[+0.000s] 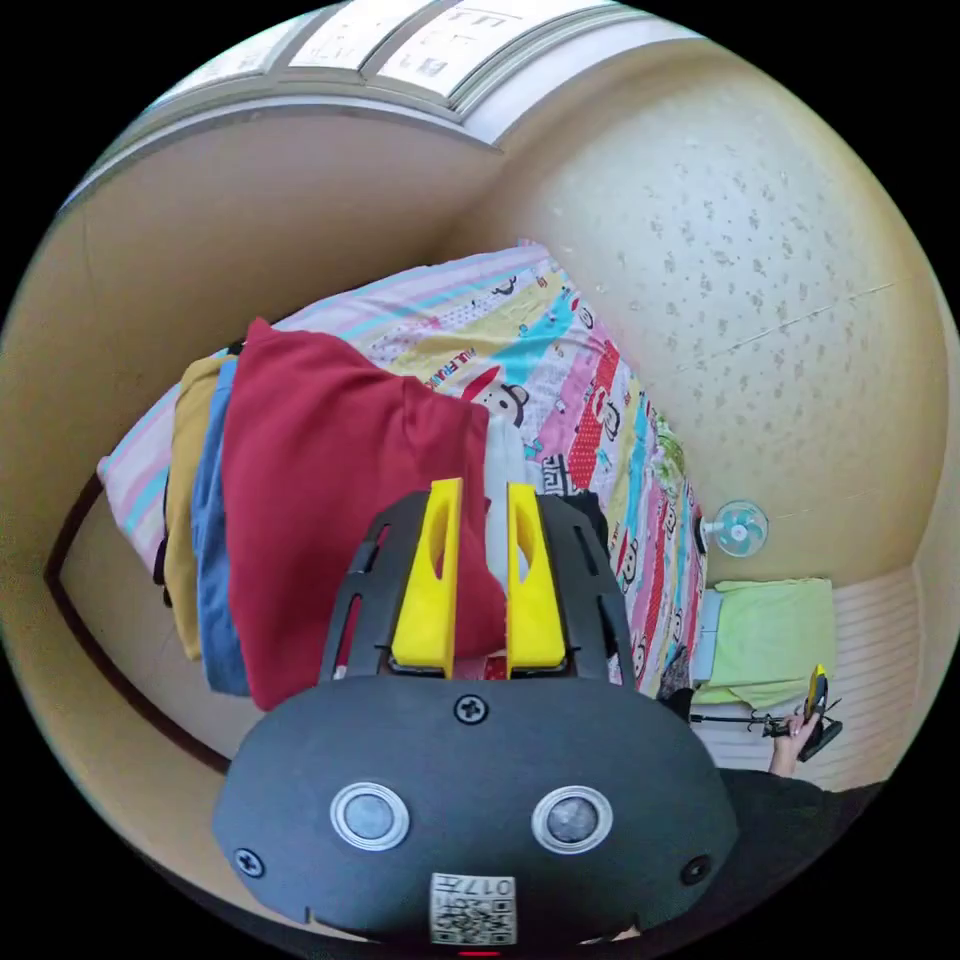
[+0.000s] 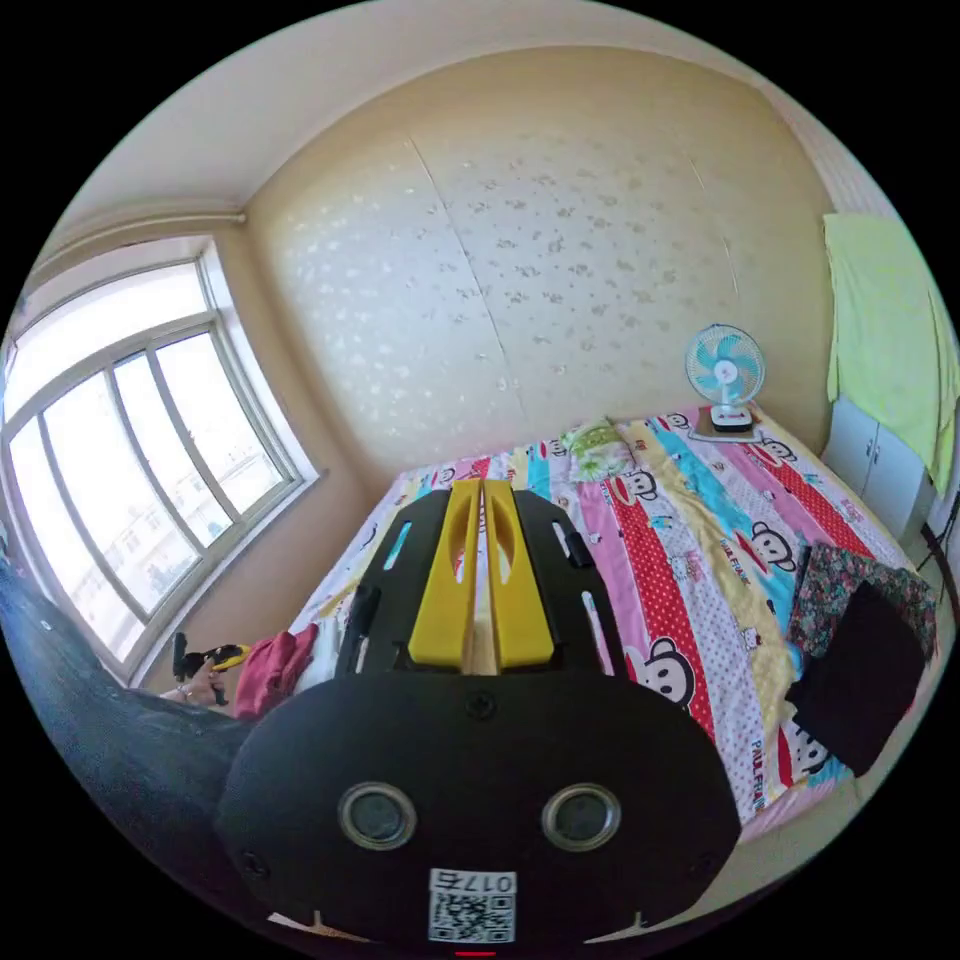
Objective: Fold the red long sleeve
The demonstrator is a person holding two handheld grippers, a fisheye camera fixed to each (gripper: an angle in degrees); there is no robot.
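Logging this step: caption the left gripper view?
Left gripper, jaws parted, over folded red shirt atop a stack on the bed.

We see bright daylight pouring through the window, its panes blown out to white glare. Walls bow strongly toward each round fisheye rim; both pictures stay sharp, with soft shadows.

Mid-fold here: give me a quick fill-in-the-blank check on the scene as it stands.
1. The left tongs are ___.
2. The right tongs are ___.
3. Just under the red long sleeve in the stack lies a ___ garment.
4. At the far corner of the bed stands a small ___.

Missing words: open; shut; blue; fan.
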